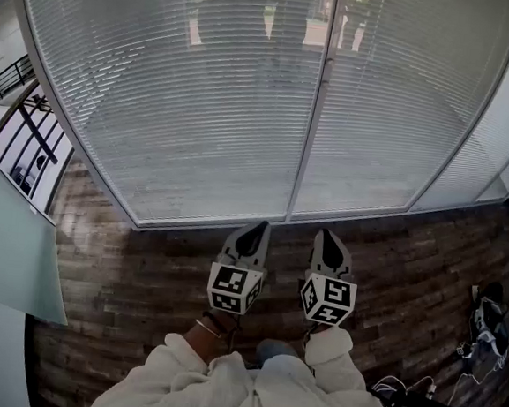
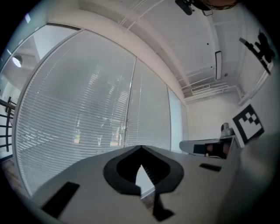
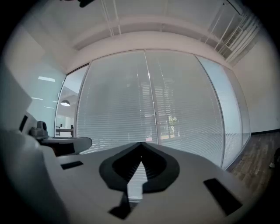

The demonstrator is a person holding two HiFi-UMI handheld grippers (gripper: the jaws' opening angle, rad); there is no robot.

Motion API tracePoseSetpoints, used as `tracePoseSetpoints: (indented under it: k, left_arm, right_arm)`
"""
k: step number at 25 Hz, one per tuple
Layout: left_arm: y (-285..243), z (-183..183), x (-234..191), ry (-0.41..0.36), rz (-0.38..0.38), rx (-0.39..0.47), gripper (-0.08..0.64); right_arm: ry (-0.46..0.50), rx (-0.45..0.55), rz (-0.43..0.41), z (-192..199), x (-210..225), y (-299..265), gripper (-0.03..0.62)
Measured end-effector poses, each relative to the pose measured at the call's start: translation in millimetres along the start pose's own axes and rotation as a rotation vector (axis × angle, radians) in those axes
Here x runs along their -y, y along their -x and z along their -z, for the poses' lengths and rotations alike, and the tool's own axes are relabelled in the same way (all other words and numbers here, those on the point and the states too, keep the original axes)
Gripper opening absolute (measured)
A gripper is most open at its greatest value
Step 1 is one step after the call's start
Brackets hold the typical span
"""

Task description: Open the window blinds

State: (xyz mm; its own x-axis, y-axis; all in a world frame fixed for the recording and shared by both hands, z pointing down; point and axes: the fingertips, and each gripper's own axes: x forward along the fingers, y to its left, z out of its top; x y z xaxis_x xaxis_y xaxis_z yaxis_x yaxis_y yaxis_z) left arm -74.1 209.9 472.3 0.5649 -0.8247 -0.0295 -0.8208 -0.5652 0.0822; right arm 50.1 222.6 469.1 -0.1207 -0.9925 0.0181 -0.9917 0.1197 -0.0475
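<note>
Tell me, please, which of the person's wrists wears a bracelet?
The left wrist, behind the left gripper: a thin bracelet circles it, whereas the white sleeve covers the right wrist.

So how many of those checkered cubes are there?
2: one cube on the left gripper, the other cube on the right gripper, side by side before the blinds. None seems hidden.

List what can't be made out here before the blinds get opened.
- Cord or wand: none shows in any view; the head view cuts the window blinds off at the top.
- Outdoors: only blurred shapes through the slats, in all views.
- On the floor, dark gear and cables: too small to identify, at the head view's right edge.
</note>
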Motion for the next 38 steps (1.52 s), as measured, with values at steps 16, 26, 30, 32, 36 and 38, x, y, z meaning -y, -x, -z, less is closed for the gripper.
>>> tracePoseSetpoints:
  k: [16,26,30,32,36,38]
  left_arm:
    - [-230.7,-11.2,-65.2,-0.006,-0.103,-0.007,-0.009]
    - [-380.5,-41.9,-130.3,-0.017,-0.183,0.021,-0.009]
    - [-412.5,-66.5,-152.5,-0.039,-0.169,0.044,-0.009]
    - [-424.2,-73.8,-164.6,-0.051,-0.156,0.047,-0.01]
    - [-444.4,-74.0,-188.4,-0.058,-0.126,0.055,-0.01]
    - [-455.0,-74.6,-197.6,-0.042,-0.115,0.055,-0.009]
  right_arm:
    - [-0.01,0.029,-0.12,-34.8,96.8,-238.9,0.006]
    - [0.005,0.04,-0.158,-78.2,159.3,-412.4,0.006]
    - [-0.006,0.065,-0.133,-107.5,167.0,-458.8,0.008]
    - [-0.009,0.072,-0.123,-125.3,168.3,-484.3,0.008]
    - [-0.036,0.034,-0.108,-146.8,177.8,-541.0,0.094]
    - [-0.098,0.02,-0.093,-156.7,186.8,-563.7,0.098]
